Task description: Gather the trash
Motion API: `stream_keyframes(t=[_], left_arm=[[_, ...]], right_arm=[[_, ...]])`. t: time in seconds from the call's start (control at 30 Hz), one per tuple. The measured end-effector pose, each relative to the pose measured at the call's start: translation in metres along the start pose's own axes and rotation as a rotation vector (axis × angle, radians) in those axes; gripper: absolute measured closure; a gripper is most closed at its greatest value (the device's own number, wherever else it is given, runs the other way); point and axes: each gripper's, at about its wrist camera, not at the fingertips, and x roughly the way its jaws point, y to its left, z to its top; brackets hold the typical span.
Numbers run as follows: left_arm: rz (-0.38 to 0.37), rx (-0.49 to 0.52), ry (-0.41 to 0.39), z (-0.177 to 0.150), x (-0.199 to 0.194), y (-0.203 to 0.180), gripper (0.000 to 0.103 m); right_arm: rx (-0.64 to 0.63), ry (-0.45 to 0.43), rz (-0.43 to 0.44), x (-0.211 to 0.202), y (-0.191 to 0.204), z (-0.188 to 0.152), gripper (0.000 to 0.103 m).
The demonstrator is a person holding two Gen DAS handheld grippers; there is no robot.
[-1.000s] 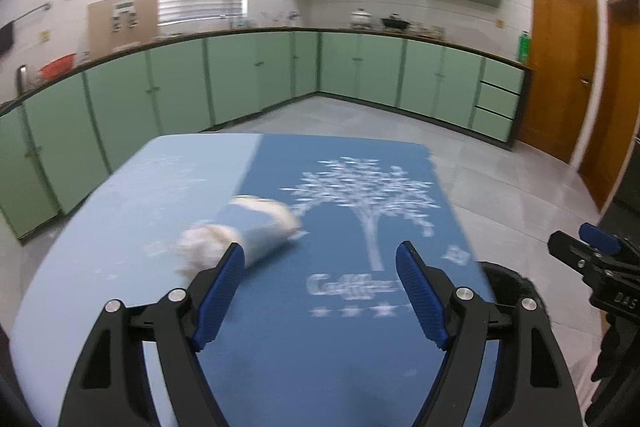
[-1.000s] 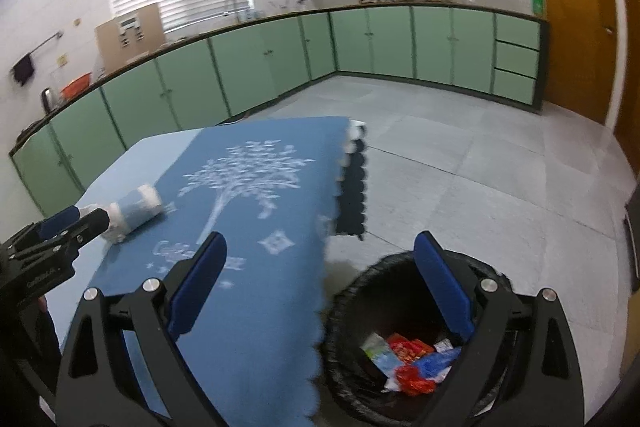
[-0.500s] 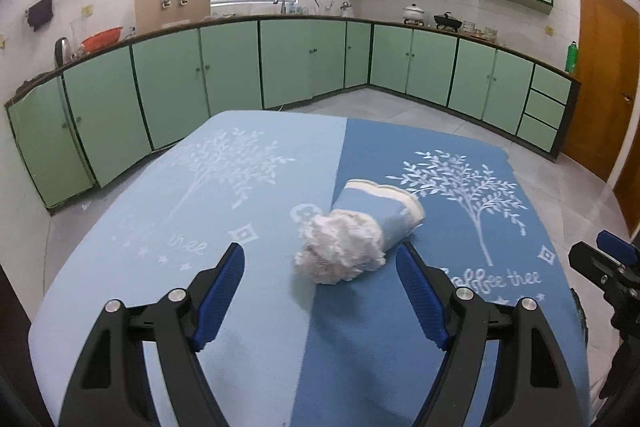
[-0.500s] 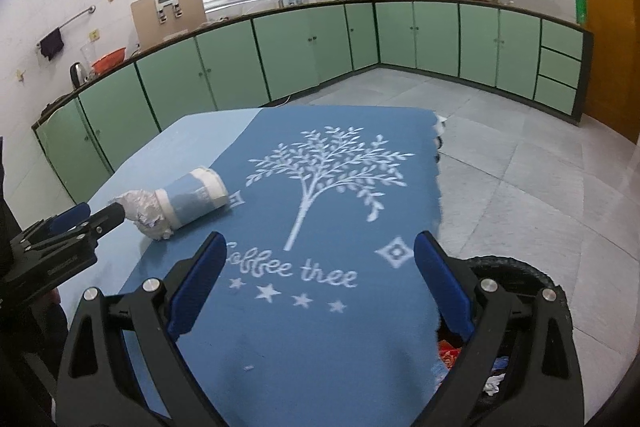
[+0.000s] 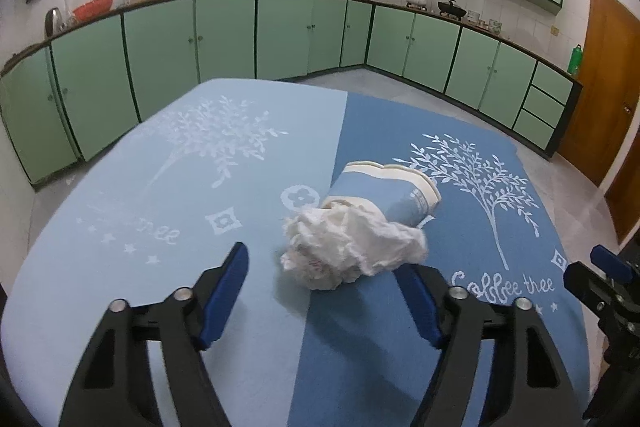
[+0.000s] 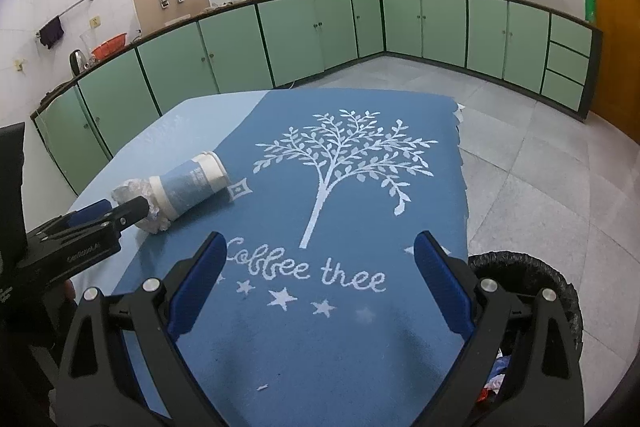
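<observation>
A blue-and-white paper cup [image 5: 384,193] lies on its side on the blue tablecloth [image 5: 160,267], with a crumpled white tissue [image 5: 352,251] bunched at its mouth. My left gripper [image 5: 322,291] straddles the tissue and its jaws are closing. The left pad stands clear of the tissue, and the right pad is partly hidden behind its edge. The right wrist view shows the cup [image 6: 192,187], the tissue [image 6: 132,191] and the left gripper [image 6: 120,215] at the left. My right gripper [image 6: 320,291] hangs open above the "Coffee tree" print with nothing between its fingers.
A bin lined with a black bag [image 6: 560,291] stands on the floor off the table's right edge, with wrappers inside. Green cabinets [image 5: 280,35] run along the far walls. A wooden door [image 5: 600,87] is at the right. Grey tiled floor surrounds the table.
The left gripper has come forward and down to the tissue and cup, and its jaws have narrowed. The right gripper has swung from over the bin to over the tablecloth.
</observation>
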Motion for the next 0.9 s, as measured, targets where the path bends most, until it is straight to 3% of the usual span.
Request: stream_keyframes(t=[0.03, 0.1, 0.3, 0.5, 0.9], left_arm=[[-0.011, -0.005, 0.005, 0.0, 0.002, 0.0, 0.043], [-0.029, -0.01, 0.017, 0.0, 0.004, -0.002, 0.061], [-0.051, -0.013, 0.001, -0.001, -0.003, -0.003, 0.08], [-0.037, -0.052, -0.027, 0.0, -0.018, 0.018, 0.084], [0.095, -0.055, -0.046, 0.003, -0.022, 0.068, 0.084]], right_arm=[[0.001, 0.002, -0.002, 0.001, -0.001, -0.001, 0.011], [0.004, 0.006, -0.005, 0.003, -0.002, -0.001, 0.011], [-0.004, 0.011, 0.003, 0.006, 0.003, 0.002, 0.011], [-0.018, 0.009, 0.028, 0.013, 0.02, 0.009, 0.011], [-0.042, 0.018, 0.109, 0.04, 0.082, 0.027, 0.011]])
